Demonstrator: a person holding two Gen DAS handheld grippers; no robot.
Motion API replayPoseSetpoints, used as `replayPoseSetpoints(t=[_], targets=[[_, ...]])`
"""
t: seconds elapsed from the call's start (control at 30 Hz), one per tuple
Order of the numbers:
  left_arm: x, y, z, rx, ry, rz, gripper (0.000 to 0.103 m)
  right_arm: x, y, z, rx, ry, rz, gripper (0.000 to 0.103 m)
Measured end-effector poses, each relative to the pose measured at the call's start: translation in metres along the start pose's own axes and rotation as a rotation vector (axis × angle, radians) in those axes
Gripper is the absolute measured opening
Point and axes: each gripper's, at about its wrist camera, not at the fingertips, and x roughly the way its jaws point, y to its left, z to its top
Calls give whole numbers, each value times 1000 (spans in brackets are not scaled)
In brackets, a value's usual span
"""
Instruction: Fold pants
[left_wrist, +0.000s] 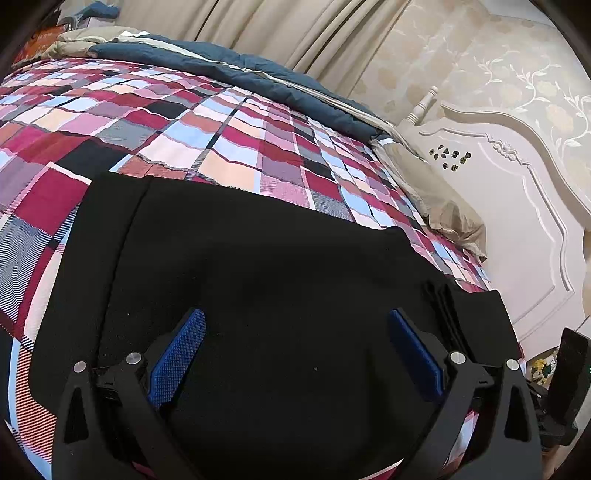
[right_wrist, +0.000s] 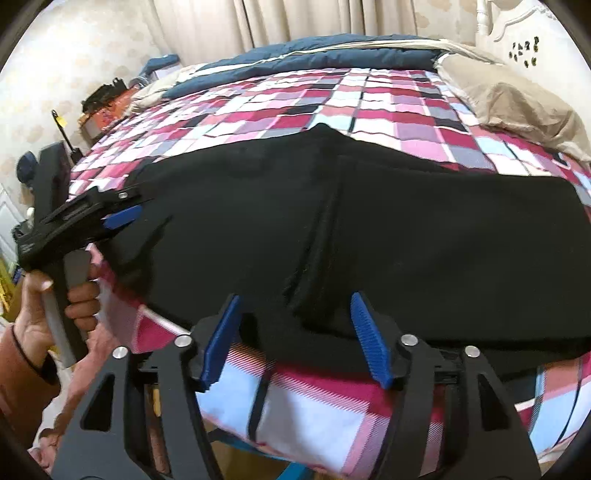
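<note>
No brand or writing can be read anywhere. The black pants (left_wrist: 258, 266) lie flat across the plaid bedspread (left_wrist: 184, 122), filling the lower centre of both frames. The left gripper (left_wrist: 297, 317) hovers over them, jaws wide apart and empty. The right gripper (right_wrist: 295, 299) stands open at their near edge, pads clear of the cloth.
</note>
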Motion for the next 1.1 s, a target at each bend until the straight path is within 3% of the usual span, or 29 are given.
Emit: replayPoseSetpoints(t=[0.2,0.33,0.53,0.6,0.7,0.77,0.83,0.97,1.03,1.1], targets=[[0,-1,-1,13,1,4,97,-16,-7,-10,106,15,185,65],[0,-1,-1,18,3,4,97,-56,-42,-6,200,-74,236,69],[1,-4,-2,26,-1,15,97,-136,-182,-23,537,-313,231,83],[1,-5,-3,29,-4,21,97,-140,-233,-40,681,-328,235,83],[2,-5,-4,36,-5,29,97,-127,-280,-63,819,-293,261,83],[2,-6,-4,39,-2,31,97,-114,-297,-77,881,-267,300,76],[2,-5,-4,39,1,30,97,-106,-298,-82,895,-250,329,60],[2,-6,-4,48,4,34,97,-102,-288,-79,838,-218,326,57],[3,-8,-5,54,2,39,97,-98,-290,-79,828,-192,319,38],[3,-9,-6,62,1,46,97,-93,-293,-84,828,-175,295,30]])
